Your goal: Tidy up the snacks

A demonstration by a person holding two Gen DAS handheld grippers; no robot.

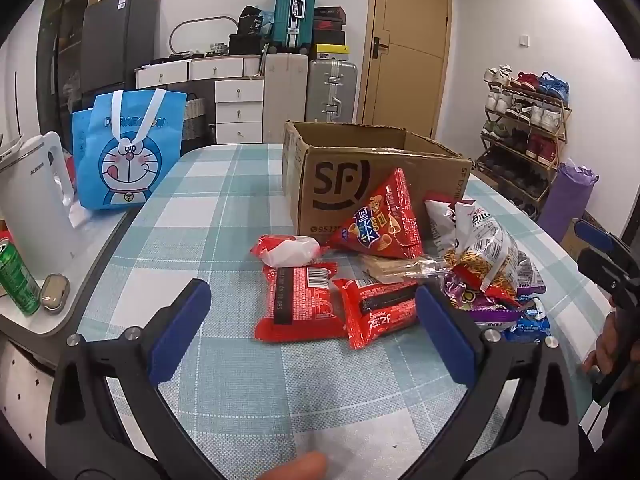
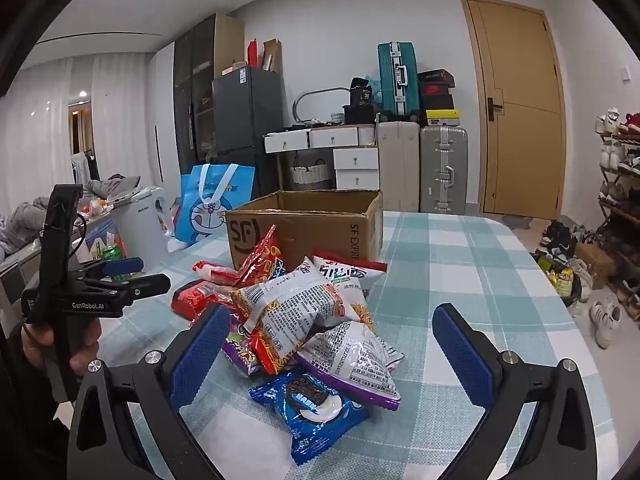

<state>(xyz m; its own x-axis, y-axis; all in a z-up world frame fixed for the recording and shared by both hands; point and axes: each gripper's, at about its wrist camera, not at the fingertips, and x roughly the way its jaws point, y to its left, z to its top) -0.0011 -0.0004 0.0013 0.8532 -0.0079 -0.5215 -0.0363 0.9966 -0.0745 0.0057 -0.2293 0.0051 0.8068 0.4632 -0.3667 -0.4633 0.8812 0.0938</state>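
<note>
An open SF cardboard box [image 1: 352,176] stands on the checked tablecloth; it also shows in the right wrist view [image 2: 304,224]. A pile of snack packets lies in front of it: two red flat packets [image 1: 300,304] [image 1: 380,312], a red triangular bag [image 1: 380,220], a white noodle bag [image 2: 296,312], a purple-edged bag [image 2: 352,364] and a blue Oreo packet [image 2: 312,408]. My left gripper [image 1: 312,320] is open, hovering just short of the red packets. My right gripper [image 2: 332,348] is open, with the pile between its fingers, empty.
A blue Doraemon bag [image 1: 128,152], a white kettle [image 1: 32,208] and a green can [image 1: 16,280] stand at the left on a side counter. The table edge [image 2: 560,300] falls off at right toward a shoe rack [image 1: 524,136].
</note>
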